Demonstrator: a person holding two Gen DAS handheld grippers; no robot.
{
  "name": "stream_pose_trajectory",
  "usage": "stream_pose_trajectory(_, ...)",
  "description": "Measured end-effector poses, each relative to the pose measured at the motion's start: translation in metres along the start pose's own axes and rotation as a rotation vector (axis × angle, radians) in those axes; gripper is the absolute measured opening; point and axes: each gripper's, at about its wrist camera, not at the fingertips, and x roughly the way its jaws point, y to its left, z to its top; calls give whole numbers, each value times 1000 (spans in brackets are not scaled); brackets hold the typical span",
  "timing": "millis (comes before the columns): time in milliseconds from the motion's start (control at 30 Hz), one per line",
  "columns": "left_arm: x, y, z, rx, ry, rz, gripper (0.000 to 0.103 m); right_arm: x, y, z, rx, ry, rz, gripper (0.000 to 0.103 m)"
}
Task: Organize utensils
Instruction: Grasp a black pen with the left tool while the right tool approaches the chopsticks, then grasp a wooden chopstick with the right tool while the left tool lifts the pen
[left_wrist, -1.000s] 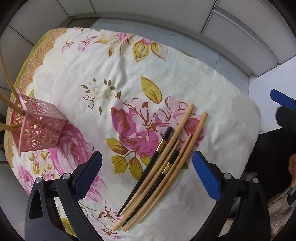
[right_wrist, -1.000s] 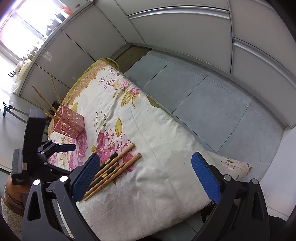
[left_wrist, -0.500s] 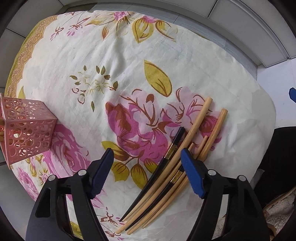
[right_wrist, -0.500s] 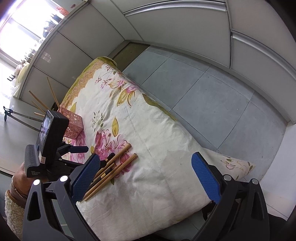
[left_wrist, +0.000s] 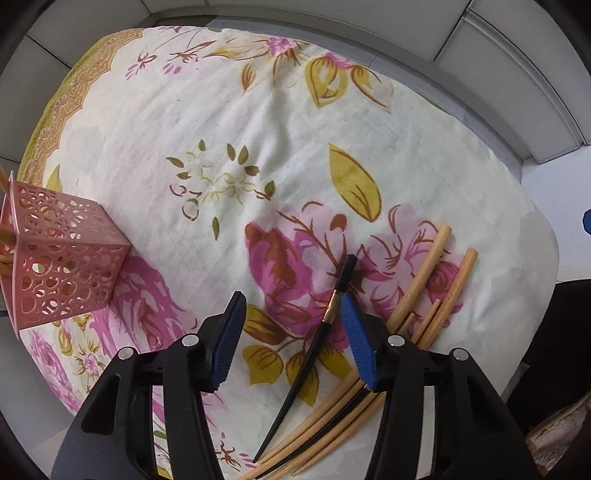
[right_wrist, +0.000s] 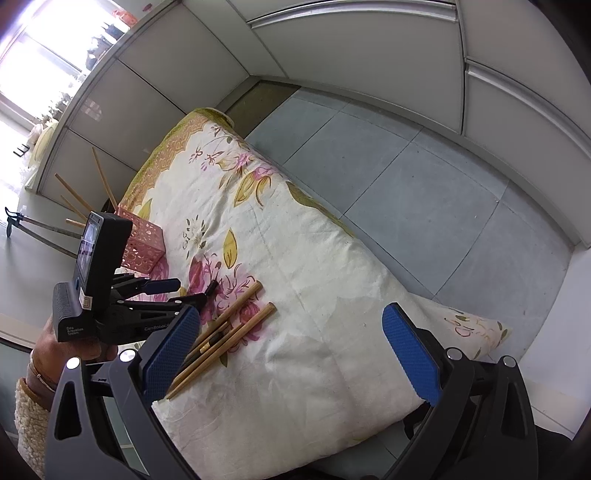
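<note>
A black chopstick (left_wrist: 325, 332) with a gold band lies on the flowered cloth (left_wrist: 221, 122), slanting between the fingers of my left gripper (left_wrist: 291, 339). It sits closer to the right blue pad (left_wrist: 358, 343) than to the left pad (left_wrist: 225, 339), and I cannot tell whether the right pad touches it. The jaws stand partly open, with cloth showing on both sides of the stick, so I have hold of nothing there.

Just beside it, to the right, lie the wooden chopsticks (left_wrist: 424, 273) in a loose bundle with a second black chopstick (left_wrist: 332, 435) among them; the right finger hides their middle part. In my right wrist view the same bundle (right_wrist: 229, 332) lies near the cloth's near edge, with the left gripper (right_wrist: 173, 291) over its left end.

The pink cutout holder (left_wrist: 62, 258) stands well apart at the cloth's left side, with a few wooden sticks (right_wrist: 74, 199) leaning out of it.

My right gripper (right_wrist: 291, 354) hangs wide open and empty, above the cloth and off to the right of the bundle. Beyond the cloth are grey floor tiles (right_wrist: 388, 177) and pale panels (right_wrist: 332, 40).
</note>
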Motion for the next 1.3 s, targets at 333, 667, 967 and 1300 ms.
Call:
stream_pose_trajectory(333, 2, -11, -4, 11, -9, -59, 10, 5, 3, 0, -1, 13, -1, 96)
stream_pose_trajectory(667, -61, 34, -86, -244, -319, -74, 8, 39, 25, 14, 52, 157, 42, 96)
stream_pose_trajectory(967, -165, 38, -179, -372, -665, -41, 7, 110, 72, 21, 113, 369, -91, 66)
stream_pose_trajectory(1300, -215, 36, -227, -375, -833, -10, 7, 143, 97, 25, 212, 347, -262, 49)
